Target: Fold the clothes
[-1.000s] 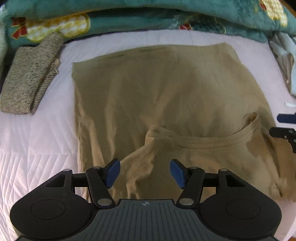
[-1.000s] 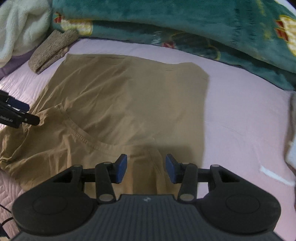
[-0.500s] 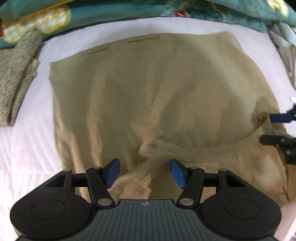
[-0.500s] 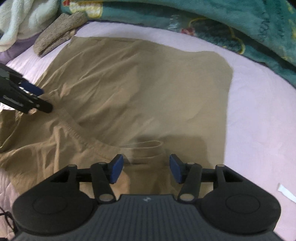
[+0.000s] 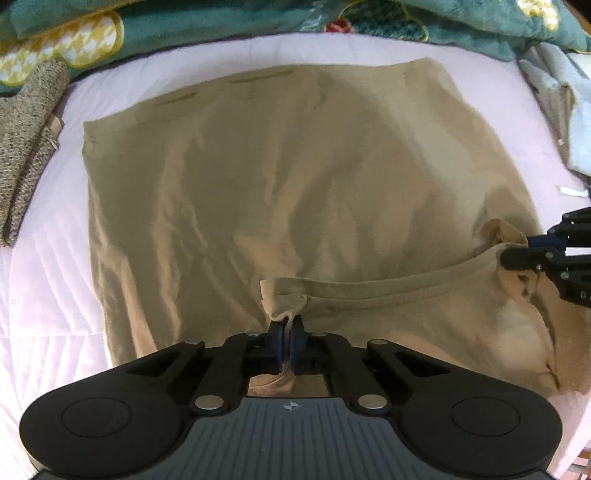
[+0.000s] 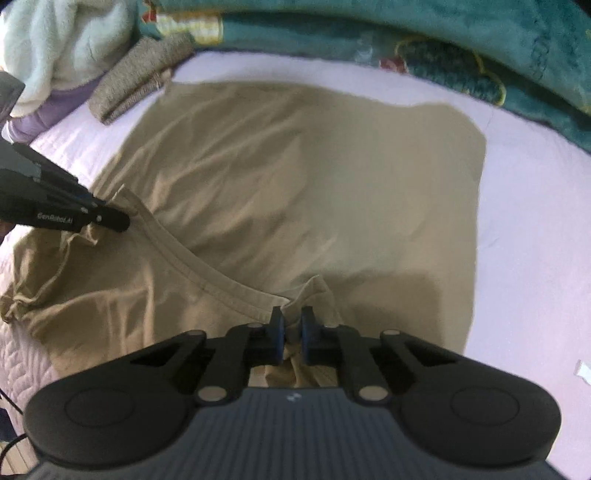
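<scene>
A tan T-shirt [image 5: 295, 192] lies spread on the pale pink bed, its ribbed collar [image 5: 388, 291] towards me. It also shows in the right wrist view [image 6: 314, 177]. My left gripper [image 5: 287, 334] is shut on the shirt at the left end of the collar, where the cloth bunches up. My right gripper [image 6: 292, 328] is shut on the shirt at the right end of the collar. The right gripper also shows at the right edge of the left wrist view [image 5: 532, 254], and the left gripper shows at the left of the right wrist view [image 6: 107, 218].
A teal patterned blanket [image 5: 258, 18] is heaped along the far side. A grey knitted garment [image 5: 26, 140] lies folded at the far left. Pale blue cloth [image 5: 565, 110] lies at the right. White and purple cloth [image 6: 48, 55] is piled at the far left.
Both grippers have moved forward to the collar and closed from open onto the shirt at its two ends. The collar is pulled straighter between them.
</scene>
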